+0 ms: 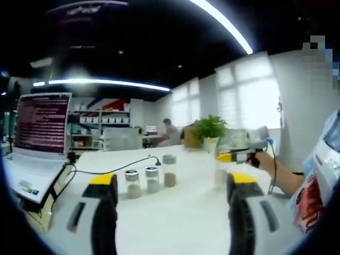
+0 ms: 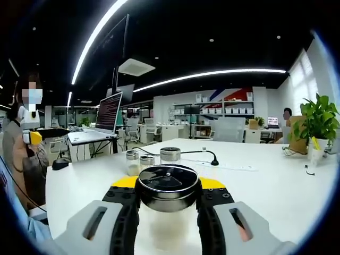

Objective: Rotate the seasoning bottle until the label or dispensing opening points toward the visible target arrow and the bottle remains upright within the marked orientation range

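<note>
While the left tongs are waiting spread wide and holding nothing, three small jars are standing in a row on the white tabletop ahead, so they stay out of the way. Over in the right gripper view, the right tongs are pinching the seasoning bottle by its sides, keeping it upright on the tabletop, probably so it can be turned.

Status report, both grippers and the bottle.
Right gripper shut on seasoning bottle, upright. Left gripper open, holding nothing. Three jars stand apart on table.
</note>
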Available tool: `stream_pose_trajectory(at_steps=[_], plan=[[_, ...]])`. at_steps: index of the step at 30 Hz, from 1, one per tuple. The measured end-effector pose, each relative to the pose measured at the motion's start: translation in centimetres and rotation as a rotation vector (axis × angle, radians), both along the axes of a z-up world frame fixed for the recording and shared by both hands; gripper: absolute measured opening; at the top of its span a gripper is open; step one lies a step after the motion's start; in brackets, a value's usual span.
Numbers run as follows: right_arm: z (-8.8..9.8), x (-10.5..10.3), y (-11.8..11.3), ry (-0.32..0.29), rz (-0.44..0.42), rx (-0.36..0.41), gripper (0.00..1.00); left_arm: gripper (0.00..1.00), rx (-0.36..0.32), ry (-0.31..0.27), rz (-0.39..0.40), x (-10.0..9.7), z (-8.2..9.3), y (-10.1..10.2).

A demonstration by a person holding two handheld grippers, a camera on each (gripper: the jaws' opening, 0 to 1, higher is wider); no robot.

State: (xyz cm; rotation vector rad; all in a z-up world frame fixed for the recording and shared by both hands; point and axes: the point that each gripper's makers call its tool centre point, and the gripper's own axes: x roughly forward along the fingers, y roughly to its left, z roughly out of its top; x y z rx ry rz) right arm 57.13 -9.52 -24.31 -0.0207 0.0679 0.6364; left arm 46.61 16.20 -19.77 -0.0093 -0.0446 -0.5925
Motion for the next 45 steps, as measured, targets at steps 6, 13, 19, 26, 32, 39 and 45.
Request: stream_pose_trajectory(at_steps=[6, 13, 19, 26, 32, 39, 45], plan=[[-0.6, -0.7, -0.1, 0.008, 0.005, -0.008, 0.40, 1.00, 0.014, 0.018, 0.074, 0.7, -0.4, 1.3], [-1.0, -1.3, -0.1, 0.011, 0.012, -0.004, 0.40, 1.00, 0.019, 0.003, 0.064, 0.7, -0.1, 1.2], [-1.4, -1.3, -0.3, 0.014, 0.019, 0.005, 0.40, 1.00, 0.017, 0.001, 0.069, 1.0, -0.1, 1.3], [-2.1, -1.9, 0.3, 0.019, 0.032, -0.015, 0.40, 1.00, 0.023, 0.006, 0.078, 0.8, -0.1, 1.3], [-2.5, -1.9, 0.8, 0.013, 0.050, -0.022, 0.41, 1.00, 0.014, -0.008, 0.068, 0.4, 0.3, 1.2], [-2.5, -1.7, 0.7, 0.008, 0.050, -0.002, 0.41, 1.00, -0.019, -0.015, 0.061, 0.2, 1.0, 2.2], [-2.5, -1.7, 0.7, -0.012, 0.047, 0.008, 0.41, 1.00, -0.018, -0.011, 0.077, 0.4, 0.8, 2.2]])
